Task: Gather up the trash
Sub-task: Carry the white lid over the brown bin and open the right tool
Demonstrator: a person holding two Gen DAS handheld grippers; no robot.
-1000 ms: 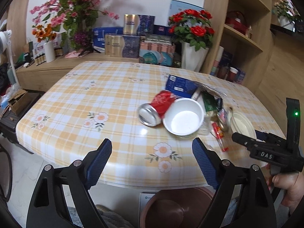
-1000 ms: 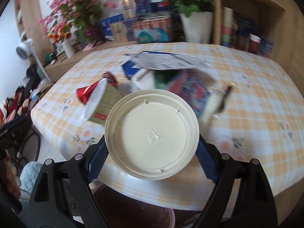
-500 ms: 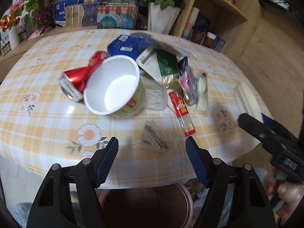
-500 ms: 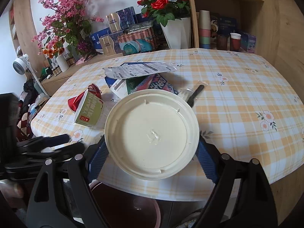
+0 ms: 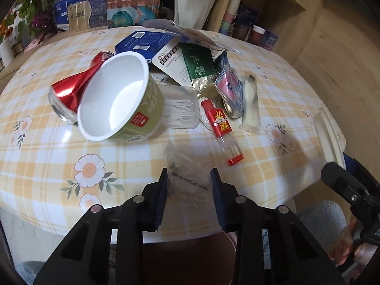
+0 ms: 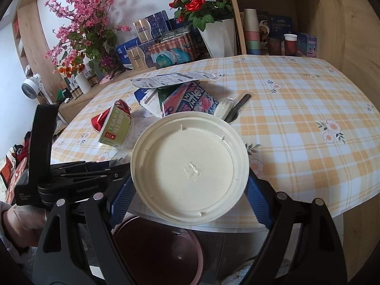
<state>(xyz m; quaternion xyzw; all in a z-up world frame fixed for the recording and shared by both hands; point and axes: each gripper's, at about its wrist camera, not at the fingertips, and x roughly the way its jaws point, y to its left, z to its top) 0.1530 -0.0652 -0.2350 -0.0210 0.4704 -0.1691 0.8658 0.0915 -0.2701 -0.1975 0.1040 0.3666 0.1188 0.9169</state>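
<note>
My left gripper (image 5: 188,185) is closed down on a crumpled clear plastic wrapper (image 5: 186,169) at the near edge of the checked table (image 5: 59,147). My right gripper (image 6: 188,187) is shut on a round cream plastic lid (image 6: 188,167), held above the table's near edge and over a brown bin (image 6: 159,249). Behind the wrapper lie a tipped green noodle cup (image 5: 121,99), a crushed red can (image 5: 71,89), a red lighter (image 5: 222,129) and several wrappers and packets (image 5: 190,66). The noodle cup also shows in the right wrist view (image 6: 116,128).
The brown bin (image 5: 187,258) stands on the floor under the near table edge. Flower vases (image 6: 218,35), boxes and a wooden shelf unit (image 6: 273,23) stand behind the table. The right gripper's body (image 5: 351,190) is at the lower right of the left wrist view.
My left gripper has moved forward and down to the table's near edge and its jaws have narrowed onto the clear wrapper. My right gripper still holds the lid, nearly unmoved.
</note>
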